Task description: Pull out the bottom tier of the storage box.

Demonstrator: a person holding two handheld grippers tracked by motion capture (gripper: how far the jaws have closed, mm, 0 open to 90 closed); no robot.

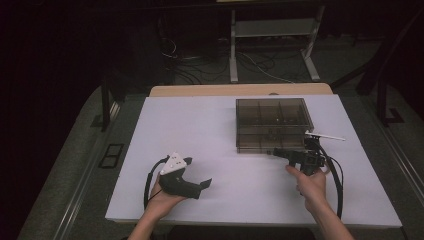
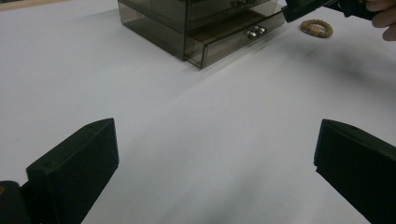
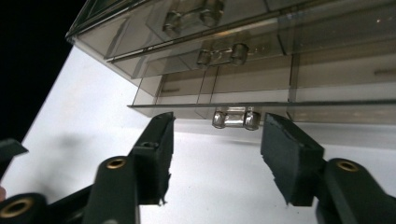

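A smoky see-through drawer box (image 1: 272, 122) stands at the back right of the white table (image 1: 200, 125). Its bottom drawer (image 3: 327, 109) is pulled out a little, and the small clear handle (image 3: 236, 118) on its front shows. My right gripper (image 1: 275, 151) hovers just in front of the box, pointing at that drawer. In the right gripper view its jaws (image 3: 217, 126) stand open, with the handle just beyond the tips and touching neither pad. My left gripper (image 1: 206, 184) rests low over the table's front left, open and empty (image 2: 215, 135).
A small braided tan ring (image 2: 316, 28) lies on the table to the right of the box (image 2: 196, 23), near the right gripper (image 2: 299, 9). A thin white rod (image 1: 327, 135) sticks out by the box's right front corner. Dark floor, cables and a metal stand lie beyond the table.
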